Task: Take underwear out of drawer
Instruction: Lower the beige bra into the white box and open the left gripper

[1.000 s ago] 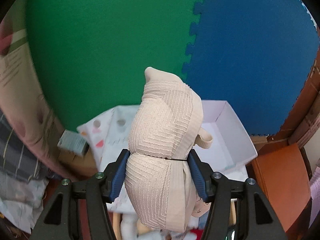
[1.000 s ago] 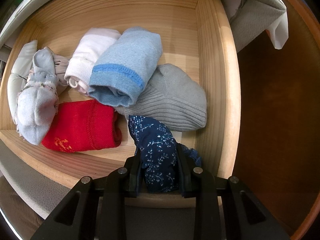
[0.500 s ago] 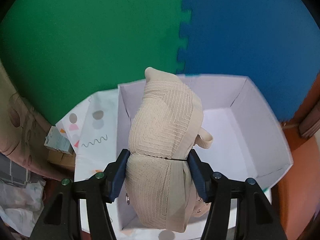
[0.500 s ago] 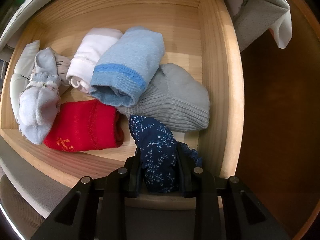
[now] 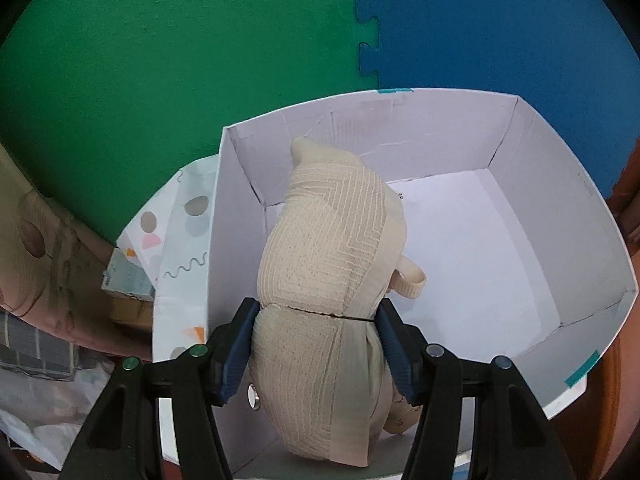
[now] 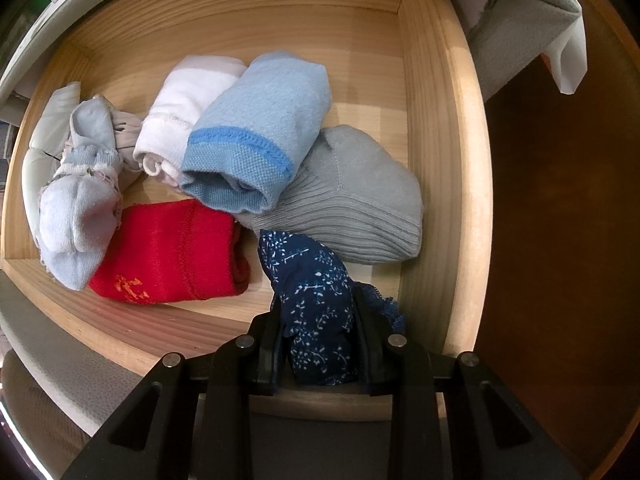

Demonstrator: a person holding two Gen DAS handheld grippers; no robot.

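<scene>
My left gripper [image 5: 316,328] is shut on a folded beige bra [image 5: 332,256], holding it over the inside of a white cardboard box [image 5: 560,208] whose floor is bare. In the right wrist view, my right gripper [image 6: 318,344] points straight down and is shut on a rolled navy floral underwear [image 6: 316,300] at the near right corner of the wooden drawer [image 6: 440,160]. Other rolled pieces lie in the drawer: red [image 6: 168,252], light blue [image 6: 260,136], grey ribbed [image 6: 360,200], white [image 6: 188,108] and pale blue [image 6: 80,200].
The white box stands on a green [image 5: 160,60] and blue [image 5: 500,32] foam mat. A patterned white panel [image 5: 176,240] and a small carton [image 5: 128,284] lie left of the box. Dark brown wood [image 6: 560,240] lies right of the drawer, with grey cloth [image 6: 520,28] behind.
My left gripper has come down with the beige bra, so the white box now fills the view beneath it. The right gripper has stayed put, gripping the navy underwear.
</scene>
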